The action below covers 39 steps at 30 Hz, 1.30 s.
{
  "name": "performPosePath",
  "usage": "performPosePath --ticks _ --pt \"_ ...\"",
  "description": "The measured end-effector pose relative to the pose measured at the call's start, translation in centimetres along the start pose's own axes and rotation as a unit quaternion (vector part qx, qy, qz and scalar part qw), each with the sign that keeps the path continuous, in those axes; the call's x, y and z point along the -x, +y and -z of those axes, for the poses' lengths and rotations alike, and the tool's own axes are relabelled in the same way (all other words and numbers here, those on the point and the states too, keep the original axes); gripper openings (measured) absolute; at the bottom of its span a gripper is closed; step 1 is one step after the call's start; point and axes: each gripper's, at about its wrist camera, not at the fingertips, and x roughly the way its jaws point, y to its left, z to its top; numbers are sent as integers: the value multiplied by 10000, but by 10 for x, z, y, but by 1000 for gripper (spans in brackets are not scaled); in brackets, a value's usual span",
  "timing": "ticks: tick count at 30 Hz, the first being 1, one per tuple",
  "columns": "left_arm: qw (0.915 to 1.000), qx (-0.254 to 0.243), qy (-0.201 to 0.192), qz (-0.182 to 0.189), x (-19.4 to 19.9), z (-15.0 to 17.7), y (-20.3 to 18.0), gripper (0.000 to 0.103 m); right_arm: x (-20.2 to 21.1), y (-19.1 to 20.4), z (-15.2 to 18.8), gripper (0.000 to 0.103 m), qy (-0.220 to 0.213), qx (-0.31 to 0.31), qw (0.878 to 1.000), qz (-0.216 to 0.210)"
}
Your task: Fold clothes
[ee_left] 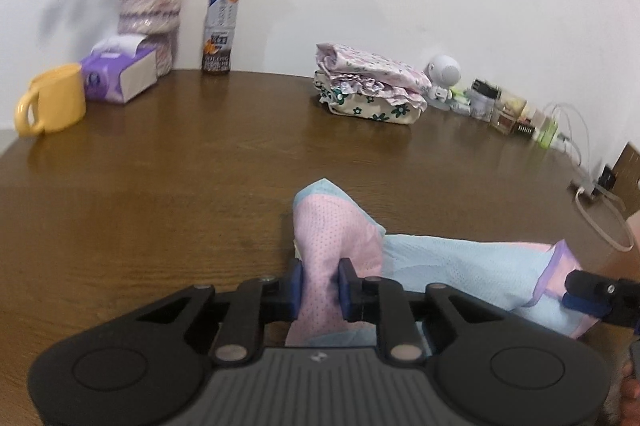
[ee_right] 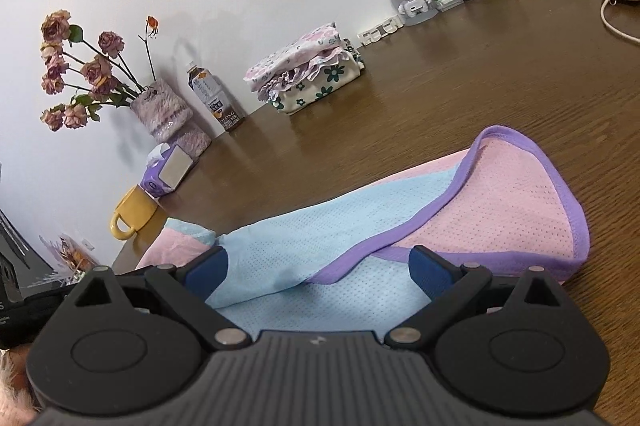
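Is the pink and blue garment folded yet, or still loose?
Still loose: the pink and blue garment lies rumpled on the table, one end bunched in the left gripper.

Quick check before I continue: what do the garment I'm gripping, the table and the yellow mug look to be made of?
Garment: thin pink and blue mesh fabric, seemingly synthetic; tiny holes cover it, with smooth purple binding along the edge.
Table: brown wood or wood-look laminate, semi-gloss; grain lines and soft reflections show, which of the two I cannot tell.
Yellow mug: smooth and opaque, glazed ceramic or plastic; too blurred to settle.
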Motion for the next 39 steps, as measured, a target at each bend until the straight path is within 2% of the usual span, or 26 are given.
performPosePath --ticks 6,13,17,24,26,28,30,32,36,39 --pt "9967 -735 -55 -338 -2 -2 -38 18 2 -8 -1 98 6 -48 9999 -149" --pt "9872 -1473 -93 -613 -7 4 -79 19 6 -17 -4 98 -19 -47 9996 -293" --pt "9752 -2066 -138 -781 -13 12 -108 24 10 -23 -6 98 -53 -42 9995 -320" --pt "9440 -3194 -195 -806 -26 37 -159 26 18 -34 -10 98 -140 -72 9996 -244" --pt "9418 -3287 -173 -684 -28 41 -165 30 20 -37 -11 99 -157 -88 9996 -200" --pt "9457 -3207 -177 -502 -26 40 -165 34 22 -40 -10 98 -167 -109 9997 -155" --pt "9515 -3052 -210 -313 -21 36 -163 35 23 -43 -10 99 -174 -131 9997 -116" --pt "9588 -2810 -344 -234 -11 30 -155 43 24 -45 -9 99 -176 -159 9997 -84" --pt "9751 -2130 -540 -285 6 14 -129 46 25 -46 -8 98 -172 -155 9997 -43" --pt "9891 -1415 -379 -110 7 6 -98 43 24 -44 -8 98 -155 -122 9998 -16"
